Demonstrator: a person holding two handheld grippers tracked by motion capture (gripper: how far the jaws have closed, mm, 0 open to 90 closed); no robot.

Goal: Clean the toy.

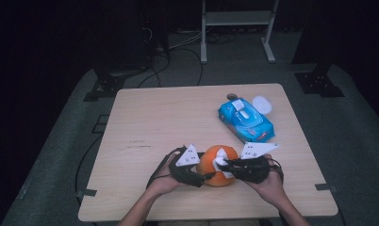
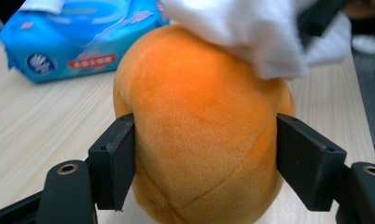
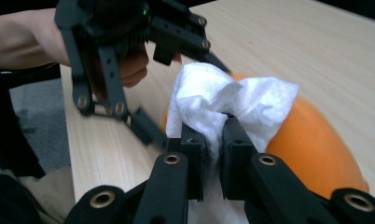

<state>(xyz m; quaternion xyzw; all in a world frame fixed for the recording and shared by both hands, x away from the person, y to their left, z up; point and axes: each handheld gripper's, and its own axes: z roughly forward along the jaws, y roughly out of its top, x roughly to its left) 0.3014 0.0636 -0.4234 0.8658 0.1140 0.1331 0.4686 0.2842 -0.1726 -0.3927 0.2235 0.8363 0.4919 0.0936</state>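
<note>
Plush orange ball [image 1: 216, 165] sits on table [image 1: 154, 127], near front edge, between both hands. Left claw [image 2: 204, 158] brackets ball's lower sides, both pads touching plush, grip on ball. Right claw [image 3: 214, 154] nearly closed, pinching white wipe [image 3: 223, 105]; wipe bunched up, draped on top of ball. In high view left claw [image 1: 207, 176] at ball's left, right claw [image 1: 224, 164] over it. Blue wipes pack [image 1: 246, 120] lies farther back right, well apart from ball.

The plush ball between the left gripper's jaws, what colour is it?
Orange, with faint stitched seams. The plush ball shows best in the left gripper view.
</note>
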